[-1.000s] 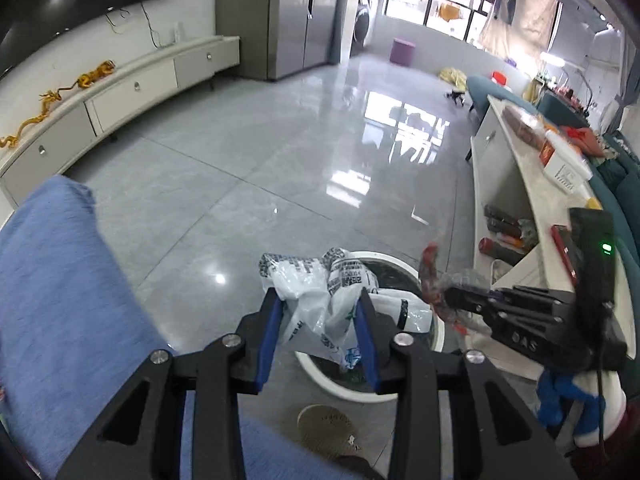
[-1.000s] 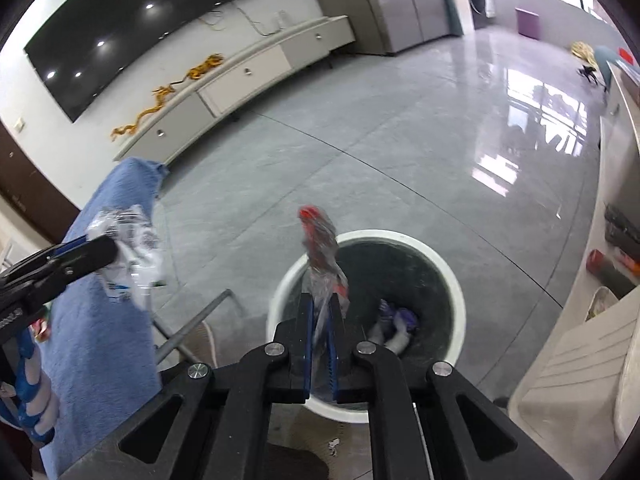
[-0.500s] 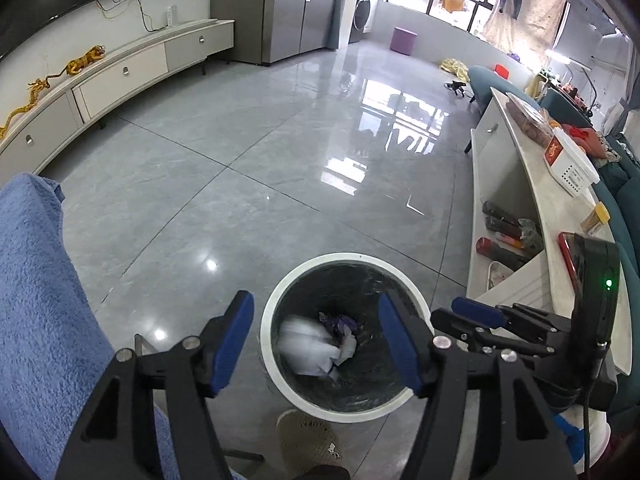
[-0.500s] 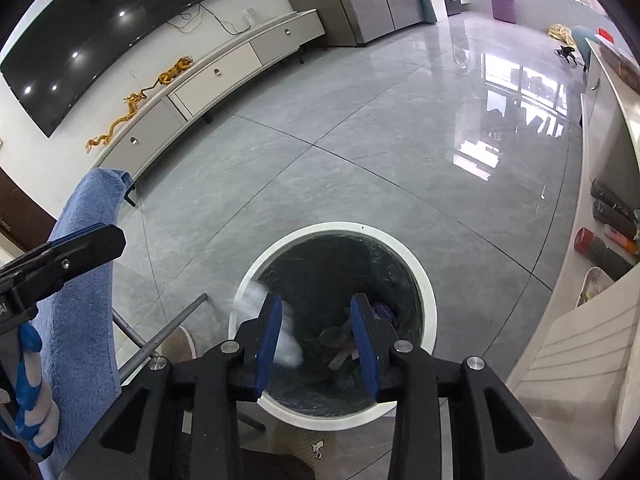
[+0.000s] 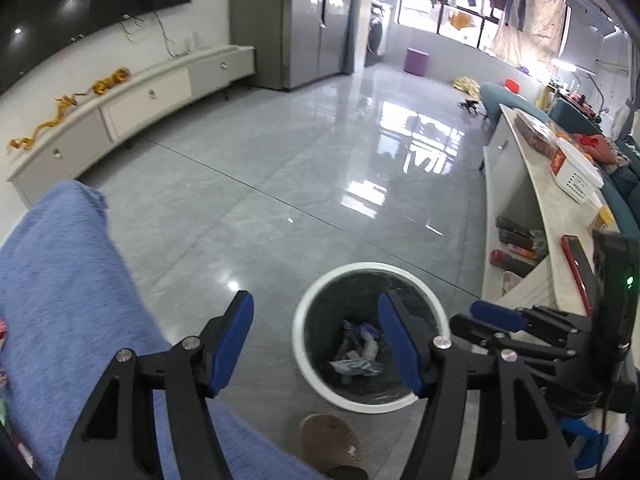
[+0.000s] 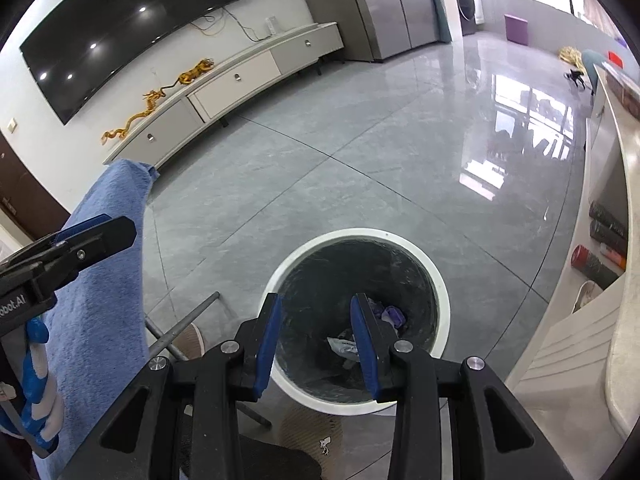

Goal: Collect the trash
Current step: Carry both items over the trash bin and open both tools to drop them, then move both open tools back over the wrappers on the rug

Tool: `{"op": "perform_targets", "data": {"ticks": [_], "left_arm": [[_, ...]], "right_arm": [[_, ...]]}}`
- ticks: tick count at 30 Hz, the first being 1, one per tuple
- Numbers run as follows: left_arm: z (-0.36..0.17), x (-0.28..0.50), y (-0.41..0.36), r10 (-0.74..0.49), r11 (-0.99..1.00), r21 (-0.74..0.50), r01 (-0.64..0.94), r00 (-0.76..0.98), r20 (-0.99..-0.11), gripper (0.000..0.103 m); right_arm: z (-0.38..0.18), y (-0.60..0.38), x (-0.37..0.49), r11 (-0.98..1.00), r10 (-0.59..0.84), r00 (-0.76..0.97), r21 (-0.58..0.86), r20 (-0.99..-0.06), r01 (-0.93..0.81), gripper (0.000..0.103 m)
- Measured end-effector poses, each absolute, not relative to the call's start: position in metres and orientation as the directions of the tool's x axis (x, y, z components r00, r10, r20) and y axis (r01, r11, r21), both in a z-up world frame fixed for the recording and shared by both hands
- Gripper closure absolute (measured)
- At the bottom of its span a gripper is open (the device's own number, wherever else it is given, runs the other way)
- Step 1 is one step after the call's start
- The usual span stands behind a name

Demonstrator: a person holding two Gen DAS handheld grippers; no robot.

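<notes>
A round white trash bin (image 5: 298, 330) with a dark liner stands on the grey floor; it also shows in the right wrist view (image 6: 440, 280). Crumpled white and purple trash (image 5: 360, 354) lies at its bottom, seen too in the right wrist view (image 6: 386, 316). My left gripper (image 5: 316, 344) is open and empty, above the bin's left rim. My right gripper (image 6: 316, 344) is open and empty, directly over the bin; it appears in the left wrist view (image 5: 498, 316) at the right. The left gripper appears in the right wrist view (image 6: 96, 236) at the left.
A blue towel-covered surface (image 5: 60, 300) lies to the left. A white counter with shelves (image 5: 532, 200) holding bottles and boxes runs along the right. A slipper (image 5: 330, 438) lies on the floor before the bin. A low TV cabinet (image 5: 140, 104) lines the far wall.
Both grippers opened and let go of their trash: the white printed bag and the red wrapper dropped into the bin. Both grippers then rose and now hang open above it.
</notes>
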State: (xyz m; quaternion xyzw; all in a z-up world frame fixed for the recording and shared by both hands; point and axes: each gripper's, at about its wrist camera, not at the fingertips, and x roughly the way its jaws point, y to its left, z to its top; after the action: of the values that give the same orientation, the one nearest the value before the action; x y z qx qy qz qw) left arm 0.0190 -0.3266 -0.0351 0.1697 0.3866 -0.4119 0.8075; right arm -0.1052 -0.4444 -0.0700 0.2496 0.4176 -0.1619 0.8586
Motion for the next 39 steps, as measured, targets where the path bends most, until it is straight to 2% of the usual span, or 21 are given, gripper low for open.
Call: {"op": "perform_targets", "data": {"ticks": [5,13,20,23,34,39], "left_arm": [[-0.019,0.021,-0.291,-0.503,0.673,0.021,0.739,0.478,-0.721,0.04],[0.003,0.028,-0.228,-0.452,0.762,0.058,0.645,0.594,-0.665,0.04],[0.015,0.031,-0.184,-0.431,0.807,0.039,0.589,0.633,-0.643,0.039],[0.02,0.03,-0.168,-0.427,0.824,0.025,0.566,0.649,-0.63,0.03],[0.034,0.037,-0.109,-0.422,0.862,-0.032,0.505,0.683,-0.596,0.03],[0.037,0.042,-0.082,-0.406,0.882,-0.049,0.469,0.701,-0.586,0.03]], "right_arm": [[-0.055,-0.422,-0.096,0.855,-0.067,0.617,0.274,-0.784,0.441,0.07],[-0.032,-0.38,-0.073,0.907,-0.022,0.649,0.259,-0.76,0.333,0.07],[-0.018,-0.343,-0.054,0.941,0.019,0.661,0.236,-0.75,0.241,0.07],[-0.014,-0.329,-0.047,0.951,0.034,0.666,0.229,-0.745,0.208,0.07],[-0.001,-0.277,-0.024,0.976,0.087,0.663,0.197,-0.744,0.094,0.069],[0.002,-0.253,-0.011,0.982,0.108,0.657,0.184,-0.746,0.047,0.059]]}}
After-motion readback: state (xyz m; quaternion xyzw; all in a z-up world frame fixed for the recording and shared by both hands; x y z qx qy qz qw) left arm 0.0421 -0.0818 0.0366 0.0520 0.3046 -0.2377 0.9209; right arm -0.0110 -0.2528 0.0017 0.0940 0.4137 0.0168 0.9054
